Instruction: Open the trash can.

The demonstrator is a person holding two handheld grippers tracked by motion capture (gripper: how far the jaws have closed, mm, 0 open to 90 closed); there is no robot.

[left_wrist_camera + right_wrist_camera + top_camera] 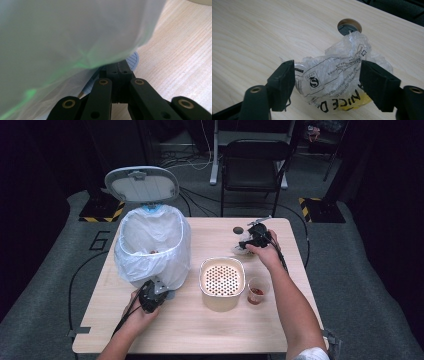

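Straddling the crumpled clear plastic wrapper with black print and a yellow patch (337,82), my right gripper (327,86) had its two black jaws spread wide, one on each flank of the wad and neither yet pressing it as far as I could judge. The wrapper lay on the pale wooden table (200,320) directly ahead of that gripper, between the jaws rather than off to a side, with its bulk bunched low and a crinkled peak rising on the far side toward a small dark round disc (349,25) just beyond it. In the high view my right hand (264,251) sat at the far right part of the table, right on the wrapper, so it was plainly the nearer hand; a squeeze straight inward seemed all the grab would need. My left gripper (151,296) was well apart from it, low at the foot of the white bin lined with a thin translucent bag (150,245), its jaws pressed together on what looked like the bin's grey ribbed pedal (132,60), though the bag billowed over most of that spot. The bin's oval lid (141,183) stood raised. Between my two hands stood a cream square container with a perforated insert (222,280), and just beside it a small clear cup holding something red (256,292).
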